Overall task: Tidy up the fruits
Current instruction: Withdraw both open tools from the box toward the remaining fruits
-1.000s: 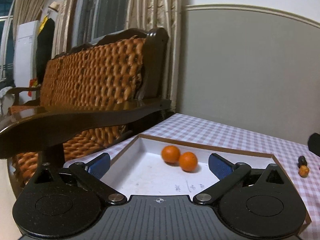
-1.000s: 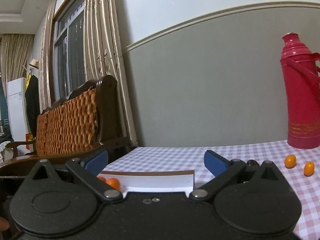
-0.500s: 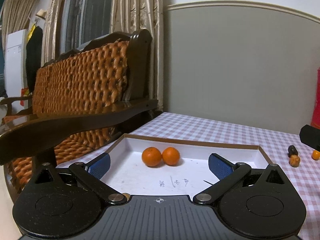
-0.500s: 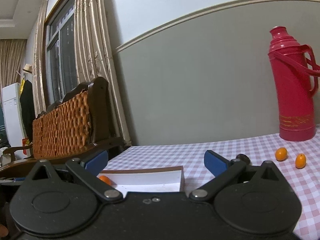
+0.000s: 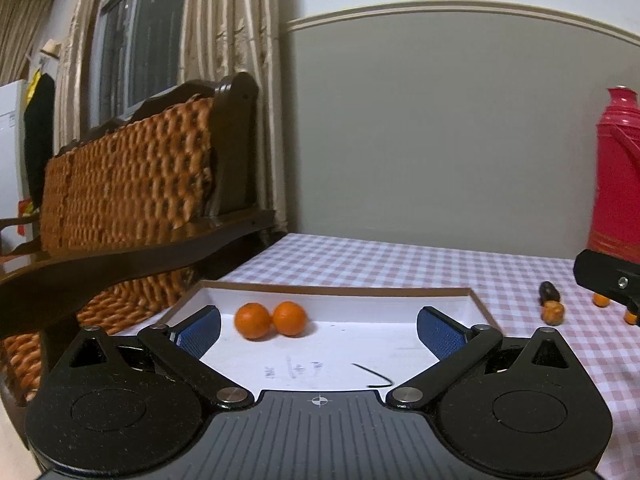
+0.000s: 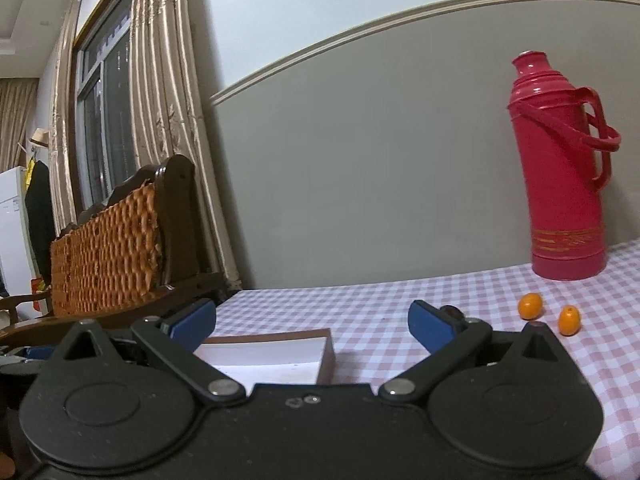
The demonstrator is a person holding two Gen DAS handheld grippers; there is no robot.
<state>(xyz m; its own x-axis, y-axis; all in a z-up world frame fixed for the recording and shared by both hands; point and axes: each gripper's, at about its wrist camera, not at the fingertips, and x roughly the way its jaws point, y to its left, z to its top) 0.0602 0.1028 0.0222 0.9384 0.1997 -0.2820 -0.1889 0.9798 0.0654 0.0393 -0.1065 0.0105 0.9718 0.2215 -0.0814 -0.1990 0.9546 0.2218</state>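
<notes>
Two oranges [image 5: 270, 319] lie side by side in a shallow white box [image 5: 448, 305] with a brown rim on the checked table. My left gripper [image 5: 319, 330] is open and empty, hovering over the near part of the box. My right gripper [image 6: 312, 320] is open and empty, above the box's right corner [image 6: 326, 346]. Two small orange fruits [image 6: 530, 306] [image 6: 569, 320] lie on the cloth to the right. A dark fruit [image 6: 452, 312] peeks from behind the right finger. In the left wrist view a dark fruit [image 5: 547, 291] and a small orange one [image 5: 553, 312] lie right of the box.
A red thermos [image 6: 562, 168] stands at the back right by the grey wall. A wooden chair with a woven orange back [image 5: 128, 184] stands close to the table's left edge. A small black bent tool [image 5: 374, 374] lies in the box. Part of the right gripper [image 5: 608, 280] shows at the right.
Both grippers have swung to the right: the thermos has come further into both views. The oranges now sit further left in the left wrist view. Both grippers stay open.
</notes>
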